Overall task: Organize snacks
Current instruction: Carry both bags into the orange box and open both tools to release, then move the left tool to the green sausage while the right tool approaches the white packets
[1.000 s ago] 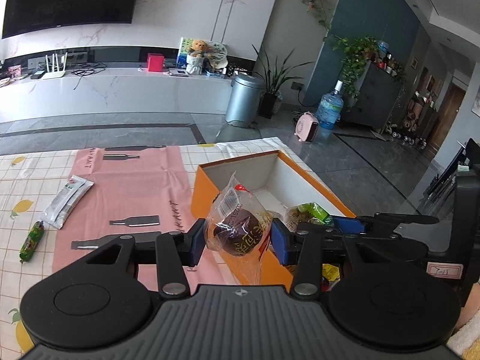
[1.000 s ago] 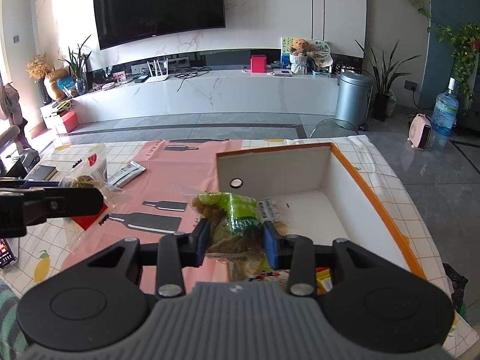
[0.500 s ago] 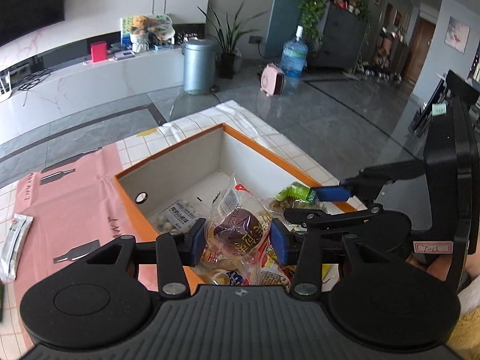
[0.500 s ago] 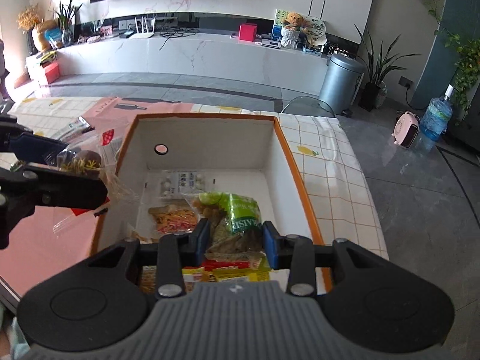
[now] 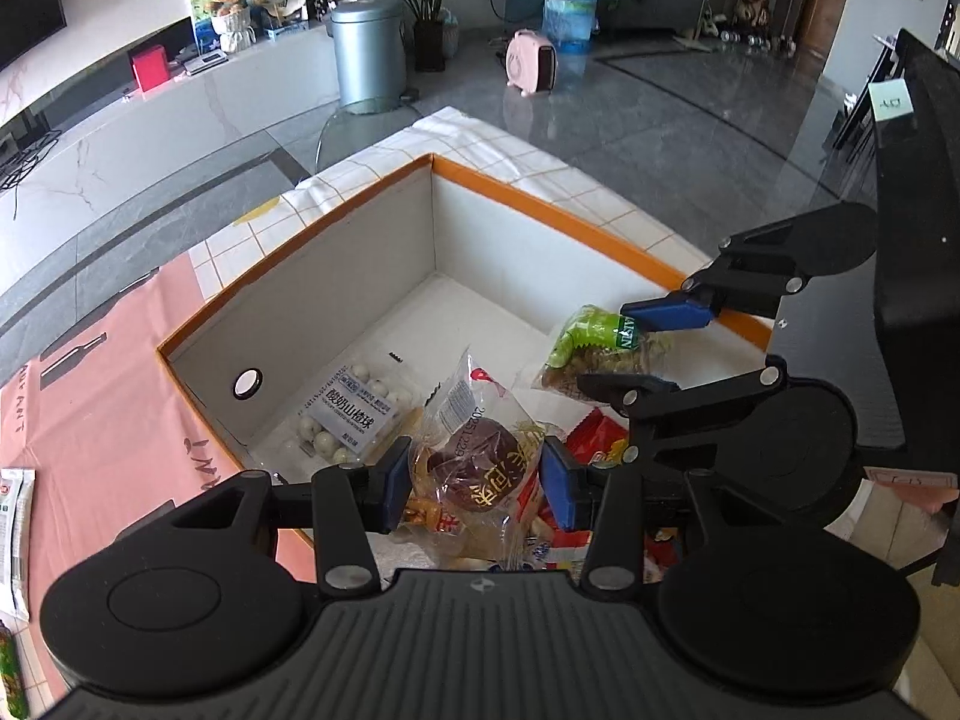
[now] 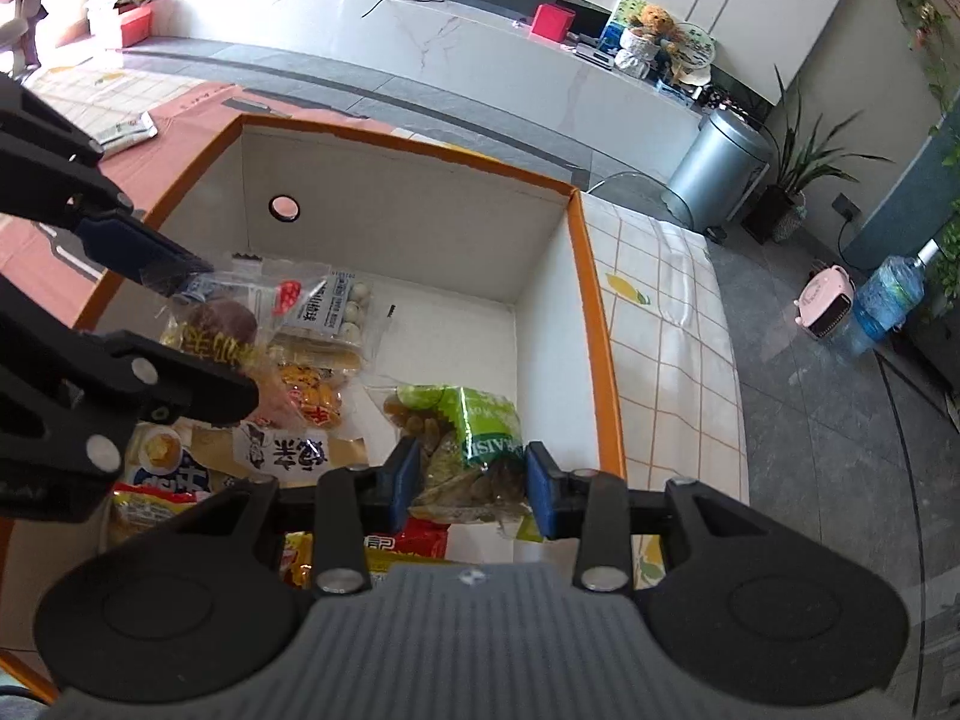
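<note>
An orange-rimmed white box point(image 5: 540, 204) stands on the table and also shows in the right wrist view point(image 6: 591, 300). My left gripper point(image 5: 477, 483) is shut on a clear bag with a brown bun point(image 5: 480, 468), held over the box's near part; the bun bag also shows in the right wrist view point(image 6: 222, 330). My right gripper point(image 6: 471, 489) is shut on a green raisin bag point(image 6: 474, 438), held inside the box by its right wall. The raisin bag also shows in the left wrist view point(image 5: 594, 348). Several snack packets point(image 6: 324, 312) lie on the box floor.
A pink mat point(image 5: 108, 396) lies left of the box on the checked tablecloth point(image 6: 666, 324). A white packet point(image 5: 15, 516) lies on the mat's left edge. The table's right edge drops to a grey floor with a bin point(image 6: 720, 162).
Both grippers have moved further over the box and tilted down into it, each still holding its bag. The bags now hang lower, close above the packets on the floor.
</note>
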